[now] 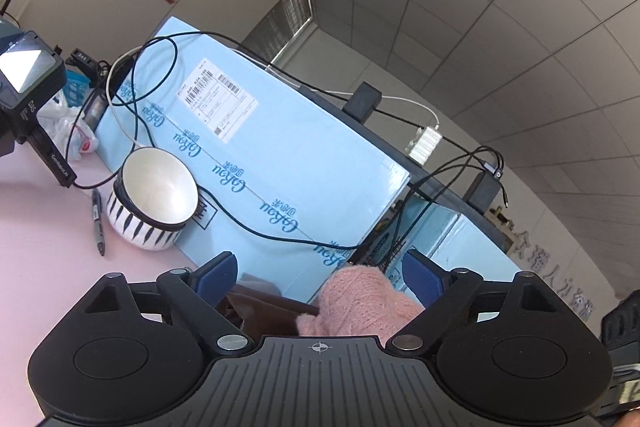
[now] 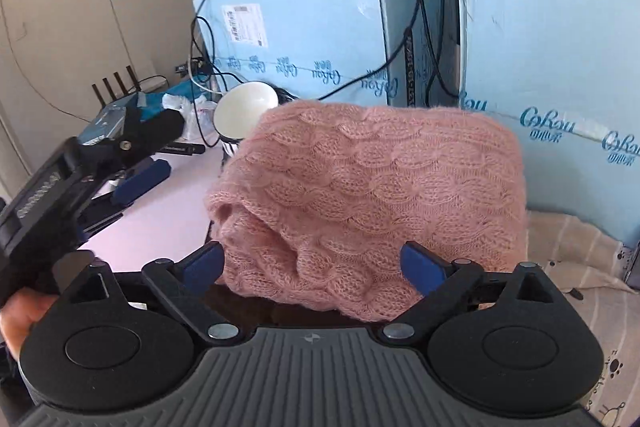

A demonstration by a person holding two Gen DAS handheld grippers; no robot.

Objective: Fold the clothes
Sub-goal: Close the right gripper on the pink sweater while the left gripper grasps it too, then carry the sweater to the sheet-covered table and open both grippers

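Observation:
A pink cable-knit sweater (image 2: 372,195) lies folded in a thick bundle on the pale pink table (image 2: 160,211), on top of a dark brown garment (image 1: 264,311). My right gripper (image 2: 312,263) is open, its blue pads on either side of the bundle's near edge. My left gripper (image 1: 320,271) is open and tilted upward, with a corner of the sweater (image 1: 360,303) between its fingers. The left gripper also shows at the left of the right wrist view (image 2: 132,167).
Light blue cardboard boxes (image 1: 280,155) stand along the back of the table, with black cables draped over them. A white bowl with black stripes (image 1: 156,195) and a pen (image 1: 98,223) sit to the left. A beige patterned cloth (image 2: 580,275) lies at the right.

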